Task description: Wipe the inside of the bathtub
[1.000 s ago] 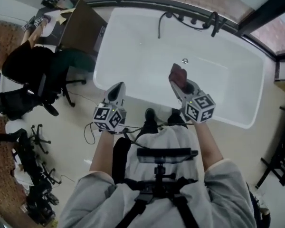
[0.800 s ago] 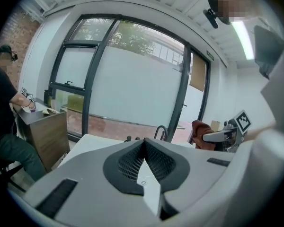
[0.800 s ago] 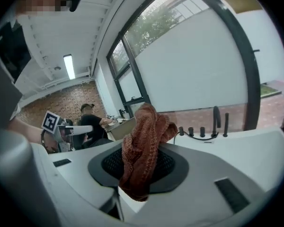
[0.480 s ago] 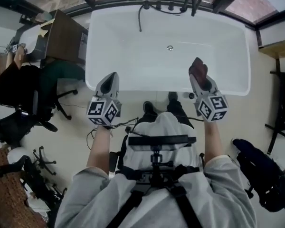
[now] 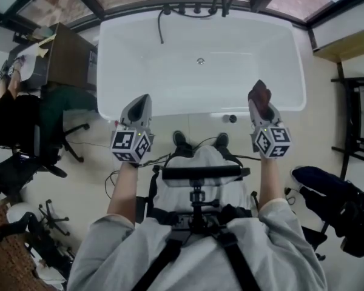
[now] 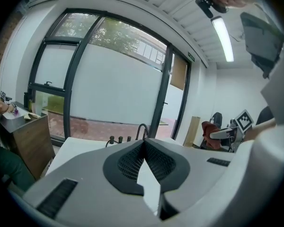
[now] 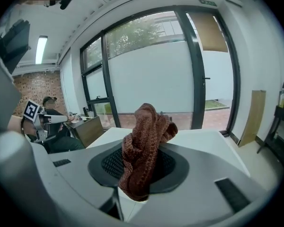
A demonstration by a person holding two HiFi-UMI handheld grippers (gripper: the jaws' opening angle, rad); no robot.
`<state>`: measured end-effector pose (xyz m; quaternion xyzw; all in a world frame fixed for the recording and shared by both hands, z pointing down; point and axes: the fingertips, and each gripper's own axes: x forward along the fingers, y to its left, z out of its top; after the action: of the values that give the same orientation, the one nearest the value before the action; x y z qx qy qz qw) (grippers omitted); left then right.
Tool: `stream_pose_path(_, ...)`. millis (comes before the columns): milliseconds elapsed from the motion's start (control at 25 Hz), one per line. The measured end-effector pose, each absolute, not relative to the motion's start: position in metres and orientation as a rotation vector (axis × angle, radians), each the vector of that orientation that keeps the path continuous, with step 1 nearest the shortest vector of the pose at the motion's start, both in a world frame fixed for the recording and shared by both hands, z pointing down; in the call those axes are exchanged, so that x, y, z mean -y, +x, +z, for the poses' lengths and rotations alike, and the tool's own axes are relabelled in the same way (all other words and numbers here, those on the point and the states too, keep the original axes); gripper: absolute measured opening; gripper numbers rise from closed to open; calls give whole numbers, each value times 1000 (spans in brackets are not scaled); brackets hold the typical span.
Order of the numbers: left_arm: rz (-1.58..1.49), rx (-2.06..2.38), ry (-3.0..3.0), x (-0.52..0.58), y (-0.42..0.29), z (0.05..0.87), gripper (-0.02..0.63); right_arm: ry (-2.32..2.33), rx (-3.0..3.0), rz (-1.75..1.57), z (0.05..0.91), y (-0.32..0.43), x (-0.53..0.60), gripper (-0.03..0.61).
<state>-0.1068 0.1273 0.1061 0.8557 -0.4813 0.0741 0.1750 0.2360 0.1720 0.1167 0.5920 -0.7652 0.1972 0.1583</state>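
A white bathtub (image 5: 133, 41) lies ahead in the head view, empty, with a drain (image 5: 200, 60) in its floor and a dark faucet set (image 5: 197, 8) on its far rim. My right gripper (image 5: 259, 97) is shut on a reddish-brown knitted cloth (image 5: 260, 91), held above the tub's near right rim. That cloth (image 7: 144, 145) bunches up between the jaws in the right gripper view. My left gripper (image 5: 139, 107) hovers over the near left rim, shut with nothing in it; its pads (image 6: 154, 162) meet at the tips.
A brown desk (image 5: 67, 56) stands left of the tub, with a seated person (image 5: 12, 111) and office chairs beside it. A black rack (image 5: 355, 120) and a dark bag (image 5: 333, 202) are on the right. Large windows (image 7: 151, 74) rise behind the tub.
Both grippers have drawn back from over the tub's inside to its near rim. The view has shifted so the tub sits centred; the right gripper keeps the cloth.
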Motion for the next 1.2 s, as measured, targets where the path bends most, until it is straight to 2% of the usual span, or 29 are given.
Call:
stream_pose_path(480, 227, 1537, 2311, -164, -60, 100, 8, 1587, 2255, 575, 125, 294, -185, 117)
stream_pose_path(1200, 280, 1613, 2264, -202, -48, 99, 8, 1481, 2340, 562, 128, 293, -211, 115)
